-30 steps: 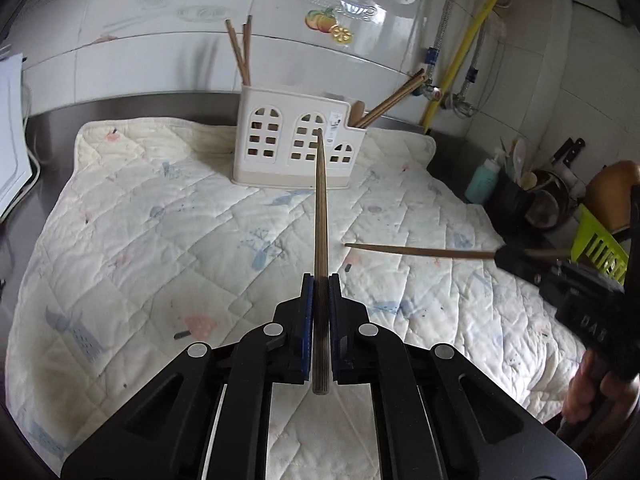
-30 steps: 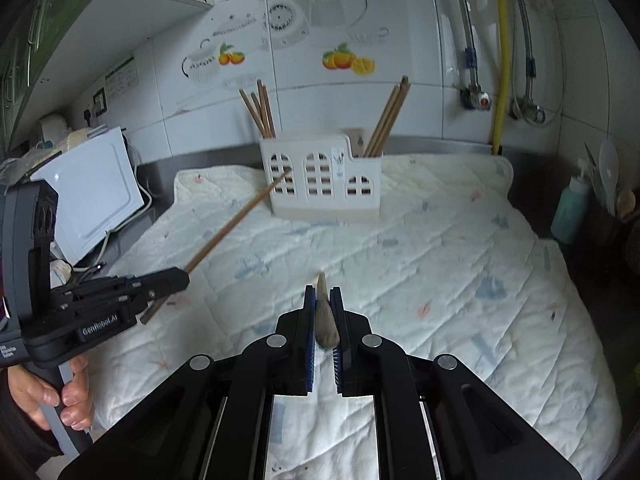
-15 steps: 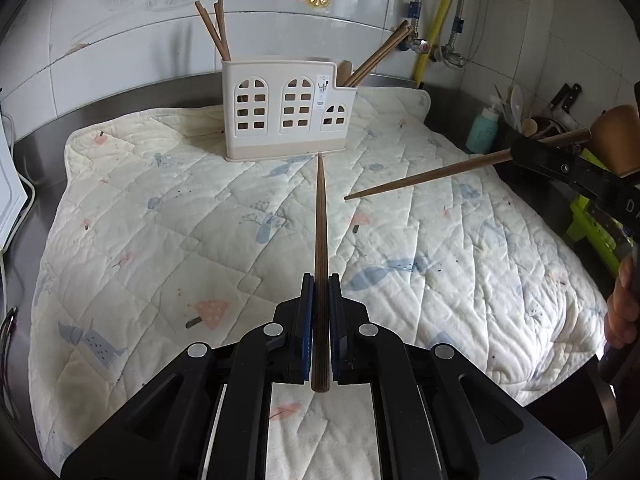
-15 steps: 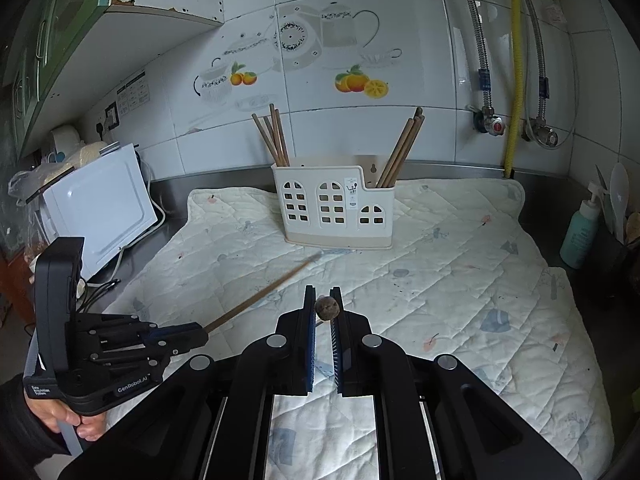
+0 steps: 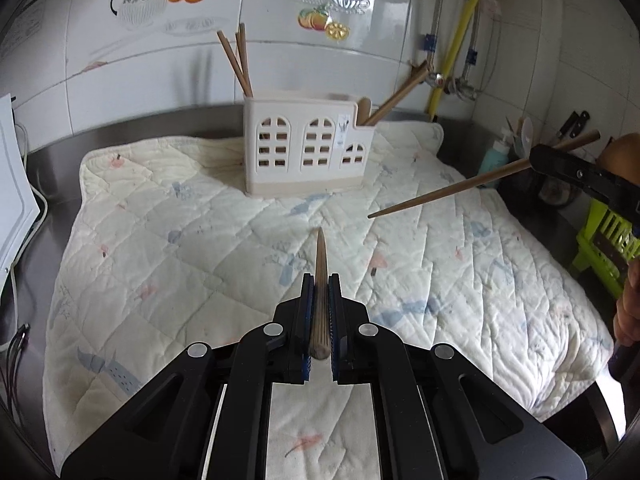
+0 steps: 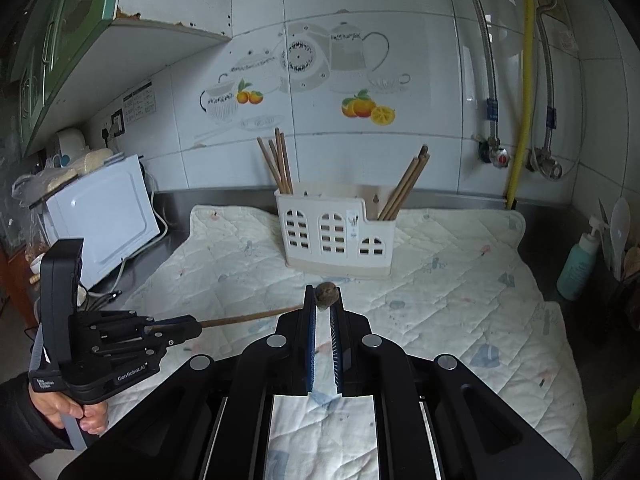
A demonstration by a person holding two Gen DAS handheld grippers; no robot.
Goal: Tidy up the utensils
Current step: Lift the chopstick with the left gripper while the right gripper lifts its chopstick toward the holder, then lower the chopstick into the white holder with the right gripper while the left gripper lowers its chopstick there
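In front of the white holder (image 5: 304, 148), over the quilted mat (image 5: 160, 248): left gripper (image 5: 320, 312) pinching a chopstick (image 5: 320, 280), jaws pressed onto its shaft, tip aimed at the holder. Right gripper (image 6: 322, 320) likewise clamped on a second chopstick (image 5: 460, 190), seen end-on in its own view, slanting in from the right of the holder in the left view. Both sticks held well short of the holder, clear of the mat.

Risks, judged from here:
- Tips converging in front of the holder; could cross or knock if both go in together. Better one at a time.
- Thin round sticks, gripped near the thick end; likely to pivot in the pads on any bump against the rim.
- Light plastic holder on soft mat; side push at the rim could tip or slide it.
- Leaning chopsticks already in the left (image 5: 238, 62) and right (image 5: 394, 98) compartments; could deflect an incoming tip.
- Window cut-outs on the holder's front; low approach could snag a tip.

Room: open mat in front of and either side of the holder. Tiled wall close behind the holder. Microwave (image 6: 102, 216) left of it, bottle (image 6: 576, 264) and clutter right, both well apart.
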